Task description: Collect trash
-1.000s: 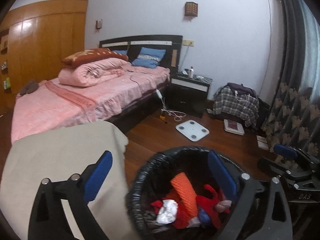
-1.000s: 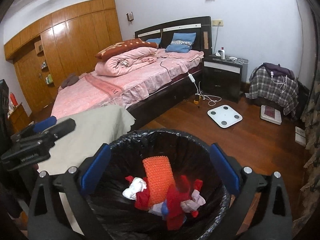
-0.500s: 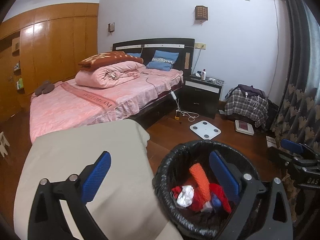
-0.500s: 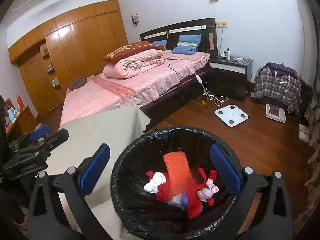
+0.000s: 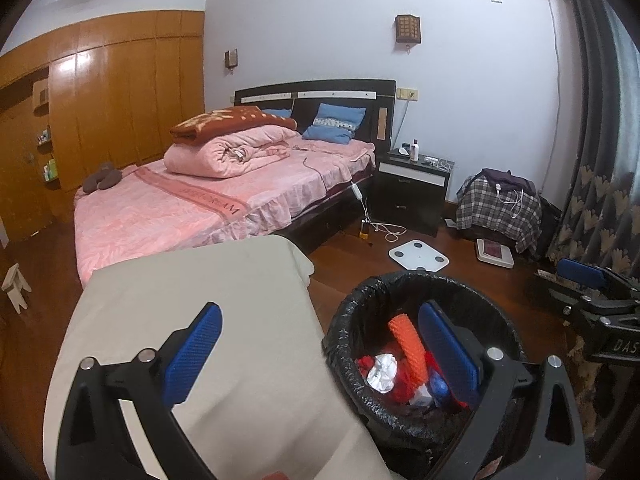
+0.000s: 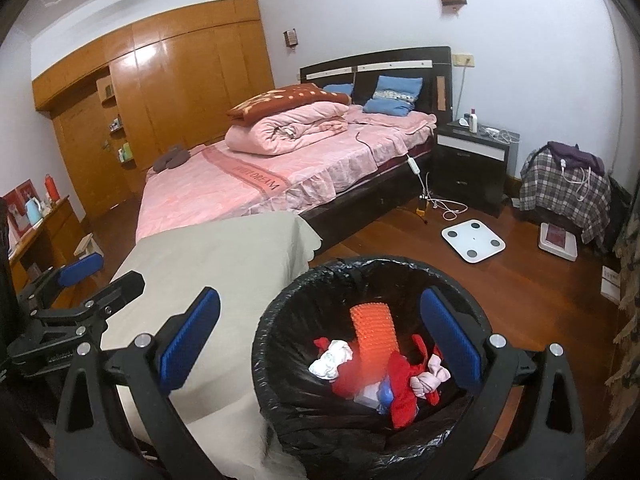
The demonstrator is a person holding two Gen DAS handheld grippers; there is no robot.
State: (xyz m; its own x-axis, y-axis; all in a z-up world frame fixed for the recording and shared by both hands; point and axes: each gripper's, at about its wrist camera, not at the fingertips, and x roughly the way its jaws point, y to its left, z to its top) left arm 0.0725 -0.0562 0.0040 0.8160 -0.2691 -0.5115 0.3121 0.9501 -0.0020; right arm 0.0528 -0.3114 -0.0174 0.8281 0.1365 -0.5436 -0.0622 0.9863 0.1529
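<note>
Both grippers have pulled back and risen since a second ago, so more of the room shows and the bin looks smaller.

One black-lined trash bin stands on the wooden floor, just beside one table with a beige cloth. The trash lies inside it: one orange bumpy roll, red scraps and two white crumpled pieces, as far as I can count. The left gripper and the right gripper both hold nothing, with blue fingers spread wide. One bed carries two blue pillows; its pink runner reads "DREAM". Two scales lie on the floor, one white.
</note>
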